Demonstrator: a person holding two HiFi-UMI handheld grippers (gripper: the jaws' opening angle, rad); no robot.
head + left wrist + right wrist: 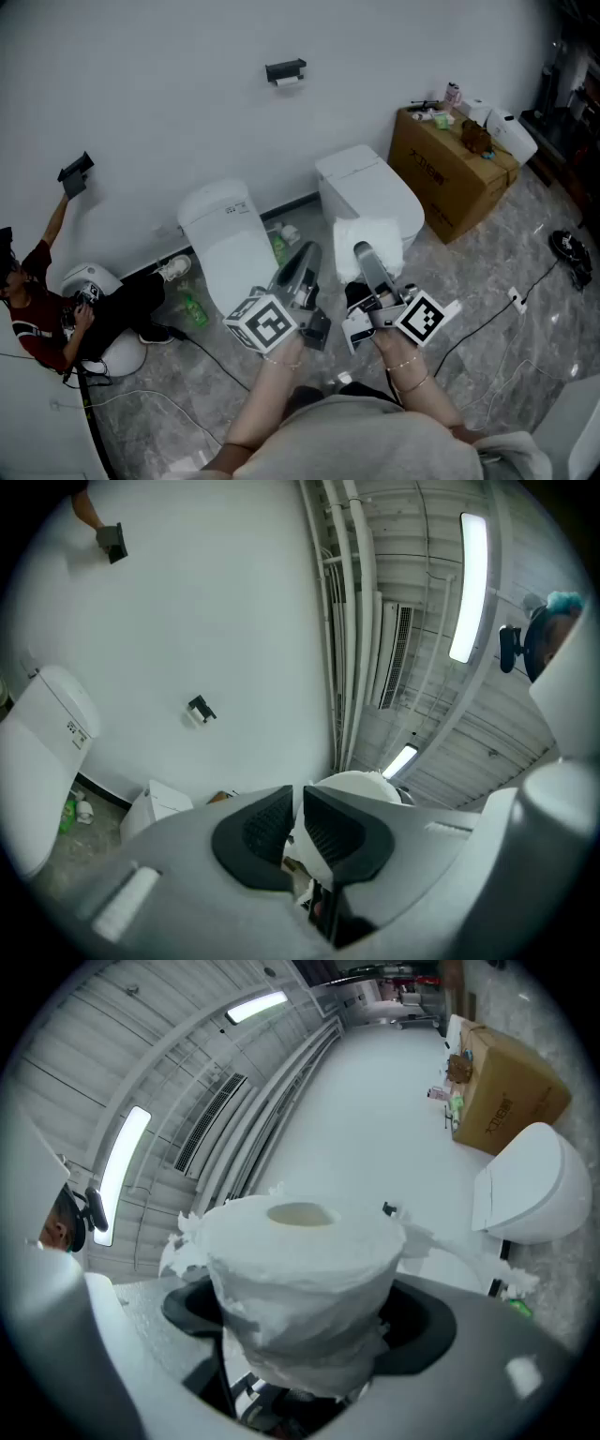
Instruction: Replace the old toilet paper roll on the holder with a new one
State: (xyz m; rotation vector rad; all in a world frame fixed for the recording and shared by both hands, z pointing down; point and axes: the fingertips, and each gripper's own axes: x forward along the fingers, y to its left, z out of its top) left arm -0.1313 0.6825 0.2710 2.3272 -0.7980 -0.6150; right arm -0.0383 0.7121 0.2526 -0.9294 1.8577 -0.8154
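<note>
A black paper holder (285, 69) is fixed high on the white wall, with a small white roll (287, 82) under it. The holder is also a small dark shape in the left gripper view (200, 709) and the right gripper view (389, 1209). My right gripper (367, 255) is shut on a new toilet paper roll (371, 238), whose ragged wrap fills the space between its jaws (300, 1279). My left gripper (304, 257) is shut with nothing in it, its pads (258, 832) almost touching. Both grippers hang in the air well short of the wall.
Two white toilets (221, 234) (367, 190) stand against the wall below the holder. A cardboard box (448, 169) with items on top sits at the right. A person (45, 314) sits on the floor at the left. Cables (487, 323) and green bottles (192, 309) lie on the floor.
</note>
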